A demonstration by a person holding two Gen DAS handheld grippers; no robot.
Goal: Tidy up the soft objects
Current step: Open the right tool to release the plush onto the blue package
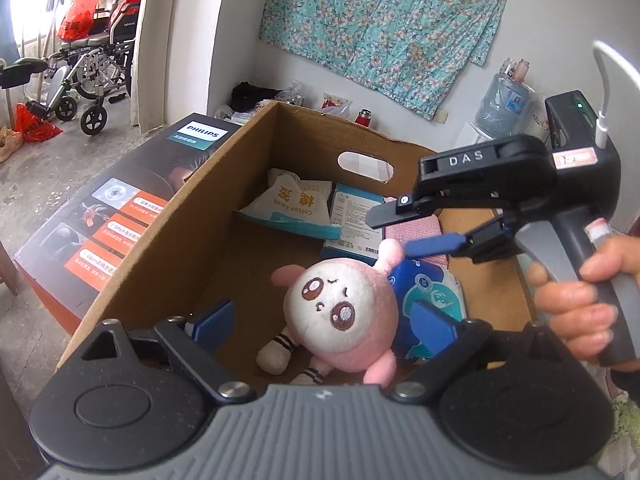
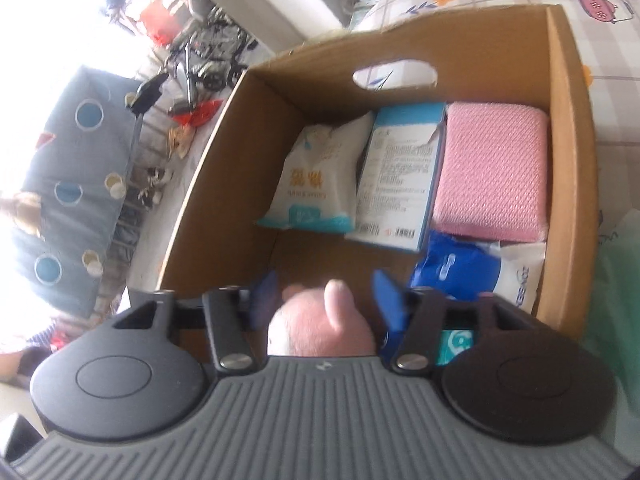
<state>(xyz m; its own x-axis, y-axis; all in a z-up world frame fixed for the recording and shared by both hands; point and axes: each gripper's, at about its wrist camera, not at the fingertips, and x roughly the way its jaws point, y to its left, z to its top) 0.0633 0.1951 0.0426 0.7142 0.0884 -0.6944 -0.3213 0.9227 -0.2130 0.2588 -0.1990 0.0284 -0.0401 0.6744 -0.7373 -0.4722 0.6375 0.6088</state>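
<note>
A pink and white plush doll [image 1: 340,308] lies on the floor of an open cardboard box [image 1: 200,216]. My left gripper [image 1: 324,320] hovers over it, open, with a blue finger well clear on each side. A hand holds my right gripper [image 1: 388,234] at the right; its jaws stand apart just above the doll's ear. In the right wrist view the doll's head [image 2: 320,328] sits between the blue fingers [image 2: 390,300] of the right gripper [image 2: 326,300], and the pads do not press on it. The box [image 2: 568,160] fills that view.
Packed at the box's far end are a white cotton swab bag [image 2: 320,176], a blue and white carton [image 2: 400,176] and a pink pad [image 2: 492,168]. A blue tissue pack [image 2: 456,268] lies beside the doll. A Philips carton [image 1: 120,216] flanks the box; a wheelchair [image 1: 92,68] stands behind.
</note>
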